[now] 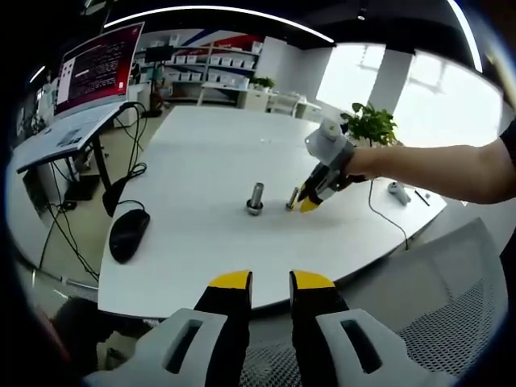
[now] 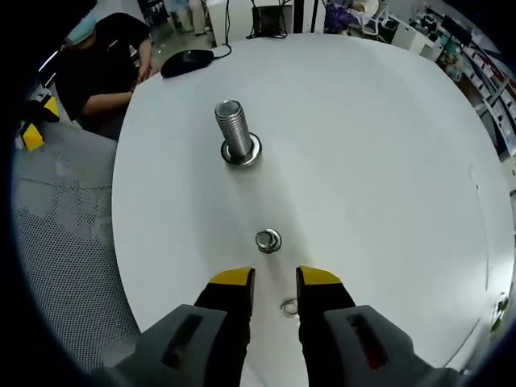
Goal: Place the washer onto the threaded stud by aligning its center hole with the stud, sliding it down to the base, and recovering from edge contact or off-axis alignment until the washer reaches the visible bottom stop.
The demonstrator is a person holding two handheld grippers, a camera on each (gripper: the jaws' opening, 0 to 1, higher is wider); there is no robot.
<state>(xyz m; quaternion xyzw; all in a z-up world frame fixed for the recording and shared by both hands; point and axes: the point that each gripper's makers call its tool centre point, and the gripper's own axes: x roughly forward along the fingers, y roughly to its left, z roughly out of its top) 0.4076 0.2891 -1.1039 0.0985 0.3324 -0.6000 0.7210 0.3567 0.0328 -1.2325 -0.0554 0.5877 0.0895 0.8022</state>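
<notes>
A threaded steel stud [image 2: 232, 126] stands upright on its round base on the white table [image 2: 379, 161]; in the left gripper view the stud [image 1: 255, 197] is at mid-table. A washer [image 2: 268, 240] lies flat on the table between the stud and my right gripper [image 2: 275, 279], just ahead of its yellow tips. A second small ring [image 2: 289, 306] lies on the table in the gap between those jaws. My right gripper [image 1: 309, 203] is open, low over the table to the right of the stud. My left gripper [image 1: 272, 281] is open with nothing in it, held back off the table's near edge.
A black mouse [image 1: 129, 233] and its cable lie at the table's left end. A monitor [image 1: 98, 63] stands on a desk beyond. A mesh chair [image 1: 451, 314] is near the table edge. A person in black [image 2: 105, 64] sits by the table. Small parts [image 1: 397, 192] lie at the right.
</notes>
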